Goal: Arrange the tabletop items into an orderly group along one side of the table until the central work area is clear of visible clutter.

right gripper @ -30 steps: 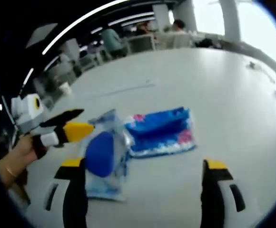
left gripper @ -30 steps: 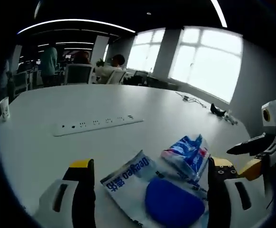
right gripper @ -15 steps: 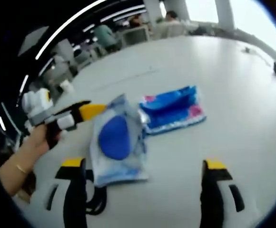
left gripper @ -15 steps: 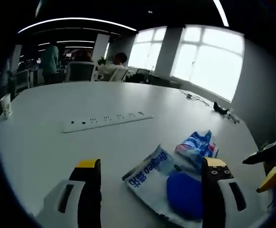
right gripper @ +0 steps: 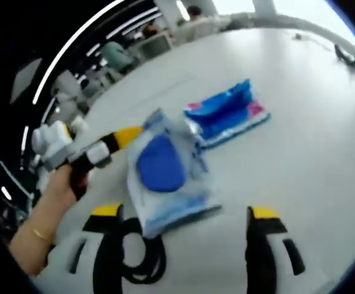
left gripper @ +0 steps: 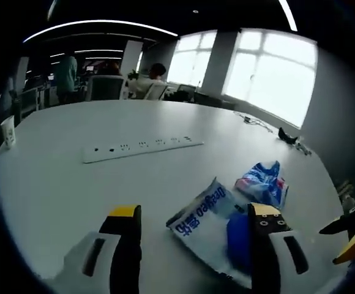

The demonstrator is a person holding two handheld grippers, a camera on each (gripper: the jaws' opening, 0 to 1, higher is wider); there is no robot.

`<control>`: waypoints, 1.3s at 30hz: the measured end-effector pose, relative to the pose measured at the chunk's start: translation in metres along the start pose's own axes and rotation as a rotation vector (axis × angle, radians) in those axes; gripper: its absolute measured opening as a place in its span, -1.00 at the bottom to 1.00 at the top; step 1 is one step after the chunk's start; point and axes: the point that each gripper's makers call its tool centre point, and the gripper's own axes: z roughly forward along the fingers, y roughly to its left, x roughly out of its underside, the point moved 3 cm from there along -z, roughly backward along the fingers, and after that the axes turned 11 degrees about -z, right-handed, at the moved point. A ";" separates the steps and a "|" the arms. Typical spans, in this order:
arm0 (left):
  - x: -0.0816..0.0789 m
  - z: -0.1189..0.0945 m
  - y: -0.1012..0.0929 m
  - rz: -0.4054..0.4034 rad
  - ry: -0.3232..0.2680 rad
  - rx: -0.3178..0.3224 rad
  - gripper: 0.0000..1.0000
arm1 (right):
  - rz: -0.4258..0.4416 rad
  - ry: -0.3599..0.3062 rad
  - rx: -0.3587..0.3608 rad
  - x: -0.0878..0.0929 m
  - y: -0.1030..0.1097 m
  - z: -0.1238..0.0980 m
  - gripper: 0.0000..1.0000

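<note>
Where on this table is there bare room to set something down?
The widest bare stretch of the white table lies between the long white power strip and the left tongs. It is crowded where the pale wipes pack with blue lid sits against the crumpled blue-and-red packet.

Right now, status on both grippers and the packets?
Left gripper open, right gripper open, both empty. Wipes packet and blue packet side by side on table. Black cable near right gripper.

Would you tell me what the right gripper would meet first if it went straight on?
Probably the wipes pack, which lies on the table just ahead between the open jaws of the right gripper; height above it is unclear.
</note>
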 end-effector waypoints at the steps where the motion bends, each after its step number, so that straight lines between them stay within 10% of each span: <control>1: 0.000 0.000 0.001 0.000 0.000 -0.004 0.31 | 0.012 0.002 -0.006 0.002 0.002 0.001 0.47; 39: 0.006 0.003 0.015 0.149 0.034 -0.096 -0.90 | 0.097 -0.037 -0.077 0.024 0.026 0.022 -0.92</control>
